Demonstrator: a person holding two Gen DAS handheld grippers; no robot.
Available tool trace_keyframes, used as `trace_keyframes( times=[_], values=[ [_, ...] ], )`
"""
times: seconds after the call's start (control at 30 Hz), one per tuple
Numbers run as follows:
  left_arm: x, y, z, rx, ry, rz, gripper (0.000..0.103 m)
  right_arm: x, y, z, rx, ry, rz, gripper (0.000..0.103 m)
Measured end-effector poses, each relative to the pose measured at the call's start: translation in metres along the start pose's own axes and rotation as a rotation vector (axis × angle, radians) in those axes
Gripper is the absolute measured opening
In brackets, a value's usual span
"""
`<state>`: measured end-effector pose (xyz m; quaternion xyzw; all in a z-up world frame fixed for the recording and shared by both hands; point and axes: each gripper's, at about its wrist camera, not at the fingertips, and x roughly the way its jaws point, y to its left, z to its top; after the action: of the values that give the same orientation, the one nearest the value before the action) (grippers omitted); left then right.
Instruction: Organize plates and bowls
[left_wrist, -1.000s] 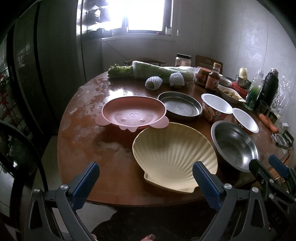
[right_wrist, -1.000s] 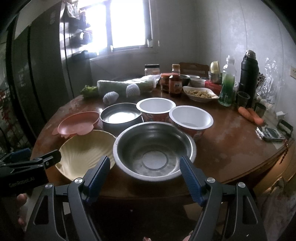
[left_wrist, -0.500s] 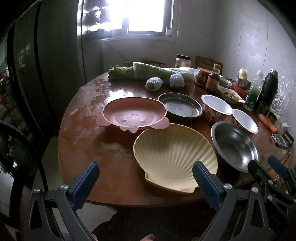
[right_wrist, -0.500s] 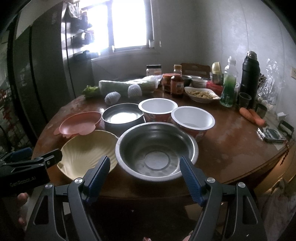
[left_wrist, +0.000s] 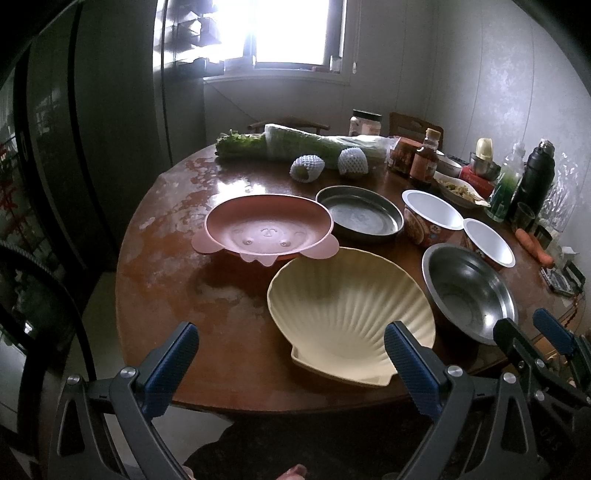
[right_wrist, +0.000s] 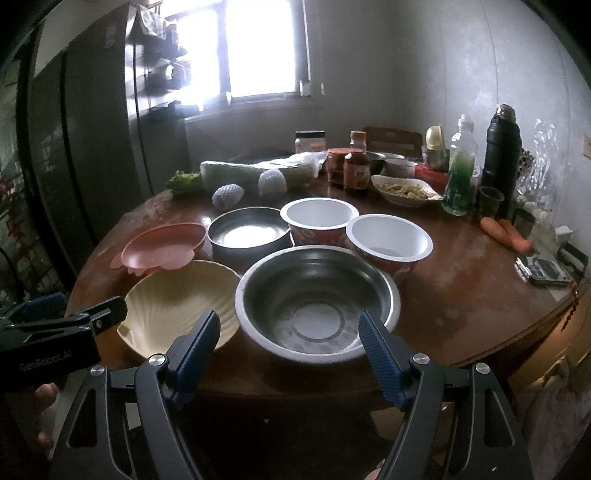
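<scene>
Left wrist view: left hand-held gripper (left_wrist: 291, 354) wide open, empty, bottom centre, before shell plate (left_wrist: 351, 314). Right hand-held gripper (right_wrist: 290, 341) wide open, empty, before steel bowl (right_wrist: 317, 299) on counter (right_wrist: 461, 295).

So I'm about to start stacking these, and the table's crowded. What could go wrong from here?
The shell plate and steel bowl both sit close to the table's near edge; a nudge from either open gripper might tip them off. The two paper bowls look light and could slide when touched.
</scene>
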<state>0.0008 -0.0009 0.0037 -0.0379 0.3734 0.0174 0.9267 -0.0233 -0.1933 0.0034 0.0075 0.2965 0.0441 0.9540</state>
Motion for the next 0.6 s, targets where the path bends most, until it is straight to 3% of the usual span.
trace_keyframes(
  times=[0.37,0.6],
  values=[
    [0.002,0.02,0.004,-0.04,-0.005,-0.029,0.101,0.002,0.003,0.012,0.015,0.002,0.064,0.078],
    [0.009,0.049,0.01,-0.1,0.004,-0.003,0.101,0.01,0.017,0.03,-0.01,0.0,0.131,0.078]
  ],
)
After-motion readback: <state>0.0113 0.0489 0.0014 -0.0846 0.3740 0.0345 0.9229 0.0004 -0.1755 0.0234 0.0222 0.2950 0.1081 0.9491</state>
